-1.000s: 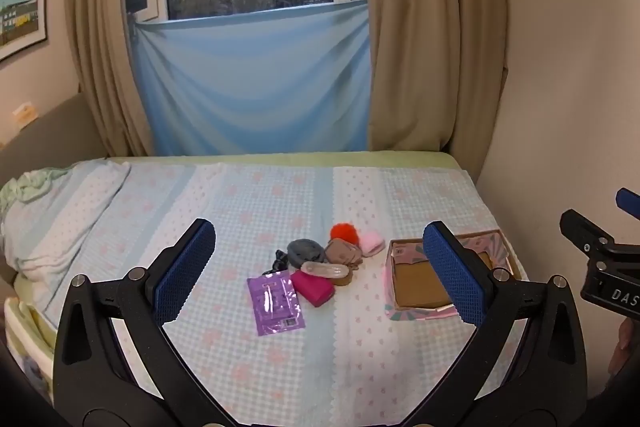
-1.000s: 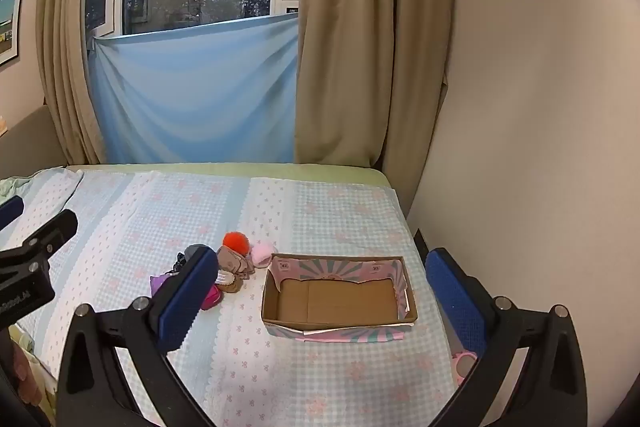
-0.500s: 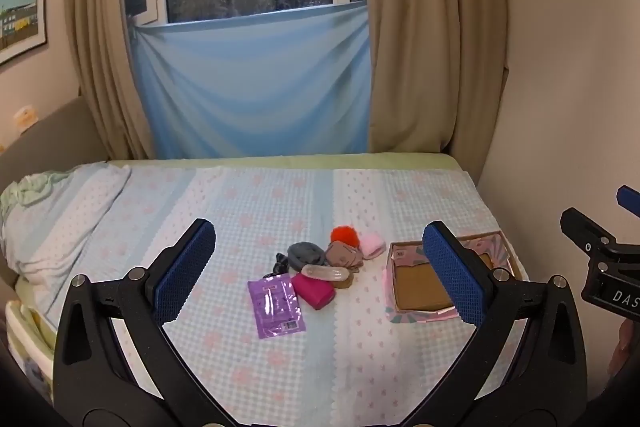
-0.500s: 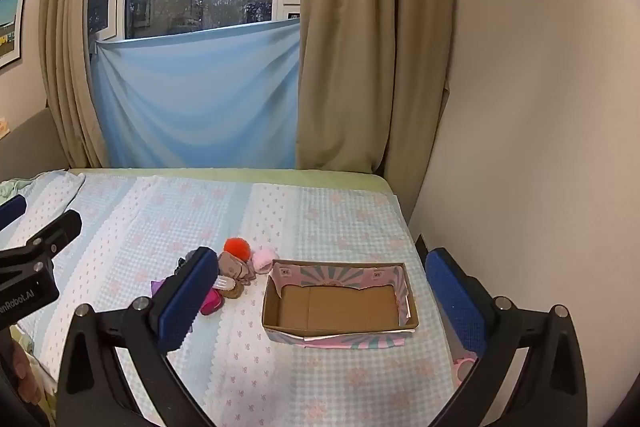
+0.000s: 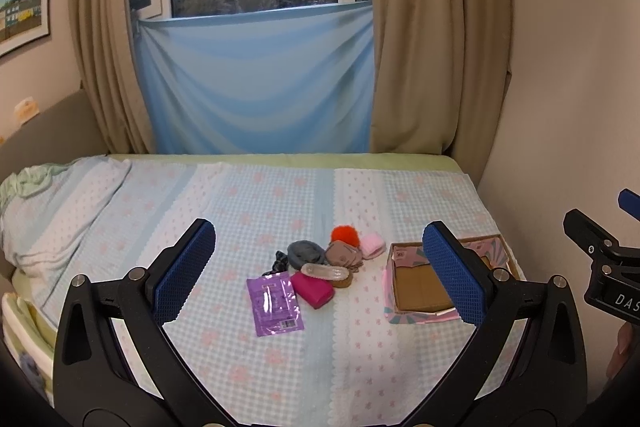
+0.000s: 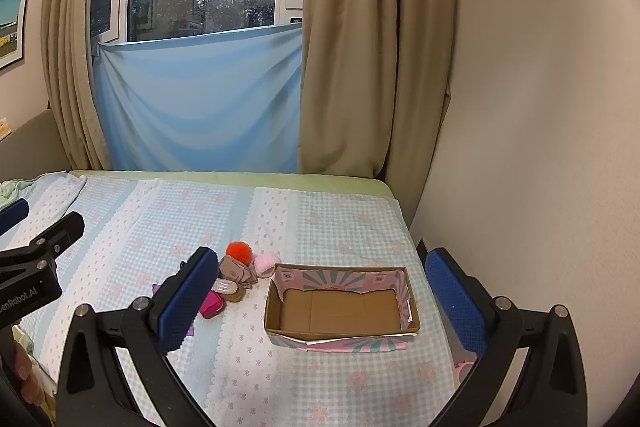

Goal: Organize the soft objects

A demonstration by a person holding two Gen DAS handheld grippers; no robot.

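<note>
I hold my left claw (image 5: 320,277) and my right claw (image 6: 322,297) above a bed (image 5: 248,203) covered in a pale blue checked sheet; both are spread wide and hold nothing. On the sheet lies a small heap of soft objects (image 5: 320,261): an orange pompom (image 5: 345,235), a pink roll (image 5: 373,243), grey fabric (image 5: 306,253), a magenta pouch (image 5: 312,289) and a purple packet (image 5: 274,301). Just to their right sits an empty cardboard box (image 6: 340,311) with a pink patterned outside.
</note>
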